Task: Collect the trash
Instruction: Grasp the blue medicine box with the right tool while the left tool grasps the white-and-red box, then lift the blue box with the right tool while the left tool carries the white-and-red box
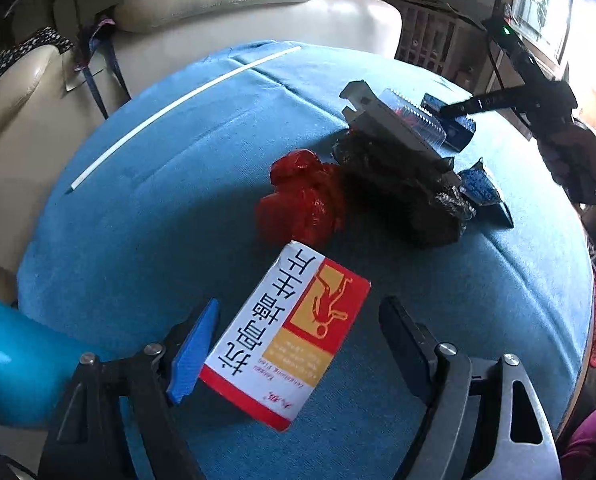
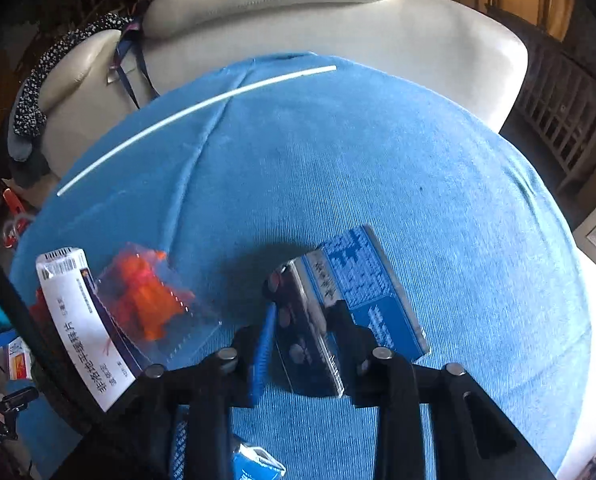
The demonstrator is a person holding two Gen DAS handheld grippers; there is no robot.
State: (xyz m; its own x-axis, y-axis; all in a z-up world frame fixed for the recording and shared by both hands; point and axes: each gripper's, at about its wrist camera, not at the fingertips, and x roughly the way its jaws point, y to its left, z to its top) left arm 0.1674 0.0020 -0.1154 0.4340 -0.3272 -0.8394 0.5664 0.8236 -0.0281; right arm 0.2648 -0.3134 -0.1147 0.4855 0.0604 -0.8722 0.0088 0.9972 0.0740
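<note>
Left wrist view: left gripper (image 1: 298, 344) open, jaws wide, red-and-white box (image 1: 284, 334) between them, tilted, long axis running away and slightly rightward; blue left pad just beside the box edge, black right pad well apart, so no grip yet. Beyond the box, ahead of the fingers: red crumpled wrapper (image 1: 303, 200), then black crumpled bag (image 1: 397, 196) to its right, with the right gripper (image 1: 463, 160) far ahead and rightward over a pile of small packs. Judged next: closing across the box's short side, since the left hand sits nearest to it. Right wrist view: off to the left of the fingers, a white medicine box (image 2: 80, 320) and clear bag with orange scraps (image 2: 150, 304); right gripper (image 2: 303, 336) closed on a foil pill strip (image 2: 305, 332), long axis pointing away, blue pack (image 2: 371, 292) lying just beside on the right. Underneath everything, blue cloth (image 2: 337, 160) over a round table, a white stick (image 2: 186, 112) near the far edge, cream leather armchair (image 2: 298, 12) behind, dim cluttered room, bright window at right.
</note>
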